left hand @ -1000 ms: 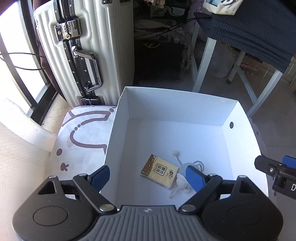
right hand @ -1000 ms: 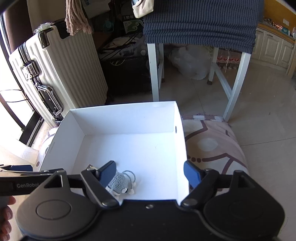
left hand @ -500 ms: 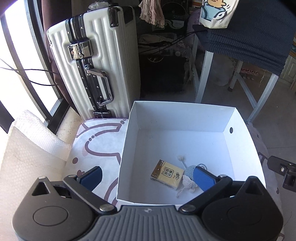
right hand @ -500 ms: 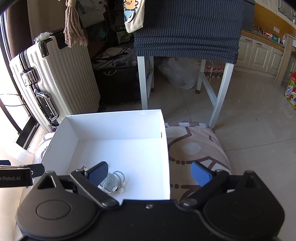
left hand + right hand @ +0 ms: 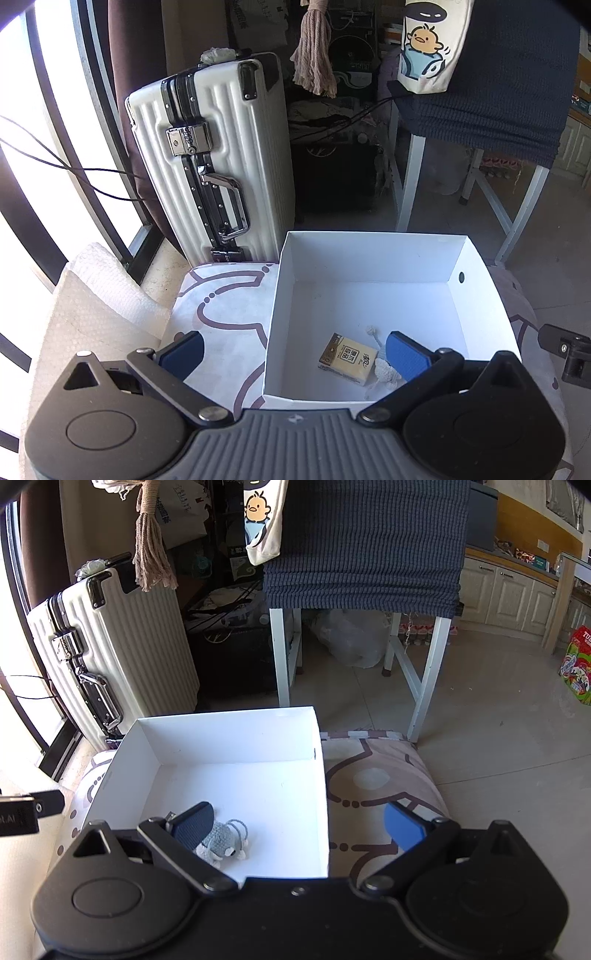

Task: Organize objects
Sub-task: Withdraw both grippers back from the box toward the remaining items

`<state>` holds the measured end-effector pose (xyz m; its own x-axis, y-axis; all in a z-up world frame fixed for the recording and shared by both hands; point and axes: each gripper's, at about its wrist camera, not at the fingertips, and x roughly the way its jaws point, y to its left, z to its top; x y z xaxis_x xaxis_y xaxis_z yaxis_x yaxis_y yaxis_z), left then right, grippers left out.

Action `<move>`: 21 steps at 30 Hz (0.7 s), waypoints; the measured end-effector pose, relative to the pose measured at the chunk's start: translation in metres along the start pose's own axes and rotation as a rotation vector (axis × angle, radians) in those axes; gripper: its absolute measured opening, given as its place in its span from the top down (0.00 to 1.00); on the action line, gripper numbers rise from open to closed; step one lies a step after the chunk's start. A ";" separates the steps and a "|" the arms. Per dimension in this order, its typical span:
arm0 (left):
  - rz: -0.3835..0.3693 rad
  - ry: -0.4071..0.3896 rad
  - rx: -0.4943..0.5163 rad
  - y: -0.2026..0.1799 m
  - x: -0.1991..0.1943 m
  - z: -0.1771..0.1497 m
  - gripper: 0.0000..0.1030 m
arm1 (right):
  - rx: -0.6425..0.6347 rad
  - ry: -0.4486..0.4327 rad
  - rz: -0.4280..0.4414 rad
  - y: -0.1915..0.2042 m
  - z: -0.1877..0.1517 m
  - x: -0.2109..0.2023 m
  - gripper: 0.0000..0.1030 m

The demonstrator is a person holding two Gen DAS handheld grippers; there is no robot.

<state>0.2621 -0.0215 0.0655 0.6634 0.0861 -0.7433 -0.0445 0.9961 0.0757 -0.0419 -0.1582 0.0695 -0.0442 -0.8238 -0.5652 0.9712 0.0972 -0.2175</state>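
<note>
moved: both tools pulled back from white box [image 5: 369, 254] | left tool [image 5: 291, 350], right tool [image 5: 297, 823] wide open, empty | tissue pack [image 5: 347, 356], knitted toy [image 5: 221, 840] lie at 6 o'clock inside | judged: drop done

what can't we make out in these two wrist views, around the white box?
- Crocheted toy: partly behind a finger in both views.
- Tissue pack: print too small in the left view; almost fully hidden by a finger in the right.
- White box: near wall hidden by the gripper body in both views.
- Cushion: front cut off.
</note>
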 end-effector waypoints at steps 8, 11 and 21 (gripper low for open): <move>-0.003 -0.021 0.010 0.004 -0.029 -0.019 0.00 | 0.010 -0.014 0.002 -0.003 -0.017 -0.025 0.03; -0.007 -0.023 0.004 0.005 -0.038 -0.029 0.00 | 0.006 -0.029 0.004 -0.004 -0.022 -0.038 0.03; -0.018 -0.046 0.012 0.008 -0.064 -0.060 0.00 | -0.004 -0.056 0.010 -0.011 -0.047 -0.070 0.03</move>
<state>0.1749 -0.0179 0.0739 0.6975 0.0674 -0.7134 -0.0237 0.9972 0.0710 -0.0601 -0.0756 0.0737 -0.0215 -0.8527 -0.5219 0.9706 0.1074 -0.2156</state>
